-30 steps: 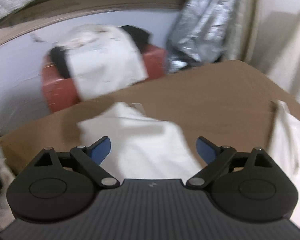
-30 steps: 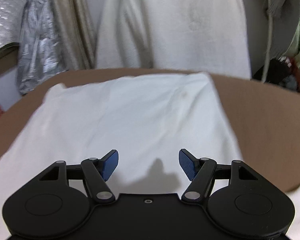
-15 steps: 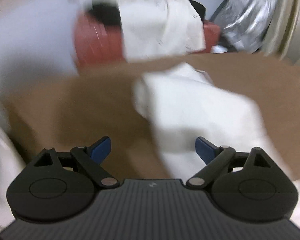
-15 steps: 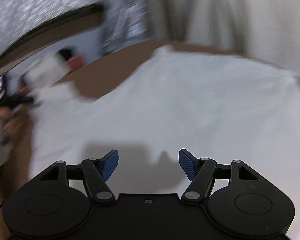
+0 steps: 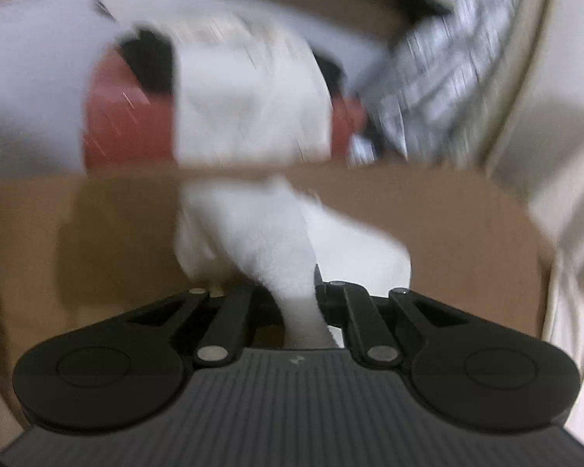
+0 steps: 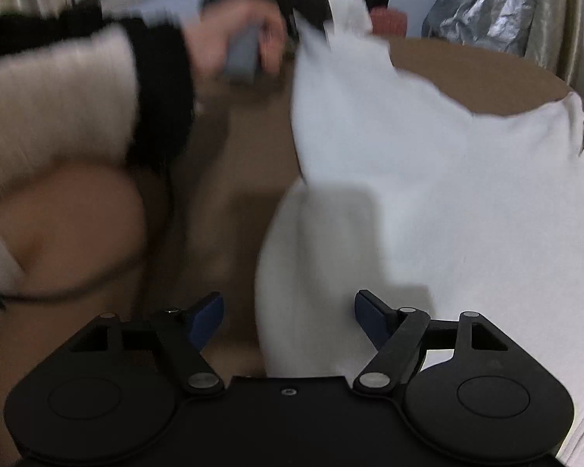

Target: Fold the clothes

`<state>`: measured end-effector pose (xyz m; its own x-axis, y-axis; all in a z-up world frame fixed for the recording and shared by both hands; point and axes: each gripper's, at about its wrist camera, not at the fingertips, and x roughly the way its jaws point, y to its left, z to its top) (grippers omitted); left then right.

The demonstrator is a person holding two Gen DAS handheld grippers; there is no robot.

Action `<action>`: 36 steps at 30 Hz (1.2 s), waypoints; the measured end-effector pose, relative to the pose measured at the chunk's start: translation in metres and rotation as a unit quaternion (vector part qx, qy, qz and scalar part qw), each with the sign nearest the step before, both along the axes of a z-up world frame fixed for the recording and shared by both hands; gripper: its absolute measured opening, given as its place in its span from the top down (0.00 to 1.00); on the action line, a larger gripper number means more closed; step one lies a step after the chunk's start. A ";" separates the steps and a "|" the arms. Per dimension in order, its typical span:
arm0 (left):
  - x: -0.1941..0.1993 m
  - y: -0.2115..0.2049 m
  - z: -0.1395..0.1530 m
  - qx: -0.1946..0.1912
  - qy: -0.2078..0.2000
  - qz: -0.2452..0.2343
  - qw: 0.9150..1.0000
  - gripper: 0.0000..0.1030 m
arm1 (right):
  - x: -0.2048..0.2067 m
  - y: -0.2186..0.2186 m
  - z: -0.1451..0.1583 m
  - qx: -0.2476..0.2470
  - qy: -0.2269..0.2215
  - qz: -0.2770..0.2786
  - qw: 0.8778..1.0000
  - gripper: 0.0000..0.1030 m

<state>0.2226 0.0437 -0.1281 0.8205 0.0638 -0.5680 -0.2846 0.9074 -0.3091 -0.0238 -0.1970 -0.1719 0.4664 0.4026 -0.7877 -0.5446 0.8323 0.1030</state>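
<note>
- The left gripper [image 5: 298, 295] pinches a bunched corner of the white garment [image 6: 428, 179], spread over the brown table [image 5: 467, 233] from twelve to three o'clock.
- The right gripper [image 6: 288, 319] is opening, with the garment's hem under its jaws but ungripped.
- Risk: that thin pinch could slip, collapsing the fold.

I see a soft, matt white cloth garment [image 6: 428, 179] on a matt brown table [image 5: 447, 225]. My left gripper [image 5: 298, 303] is matt black plastic, ribbed near me; far right hangs crinkled, glossy silver foil [image 6: 482, 7].
</note>
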 end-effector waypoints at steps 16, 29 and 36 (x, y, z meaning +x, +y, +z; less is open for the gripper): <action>-0.016 -0.032 0.015 0.079 0.000 -0.045 0.996 0.93 | -0.016 -0.028 0.005 0.178 0.085 -0.021 0.980 0.23; -0.129 -0.207 0.100 0.008 -0.056 -0.406 0.912 0.92 | -0.049 -0.142 0.039 0.184 -0.031 -0.269 0.945 0.23; -0.178 -0.328 0.023 0.037 0.107 -0.540 0.834 0.22 | -0.076 -0.205 0.033 0.127 -0.080 -0.411 0.899 0.23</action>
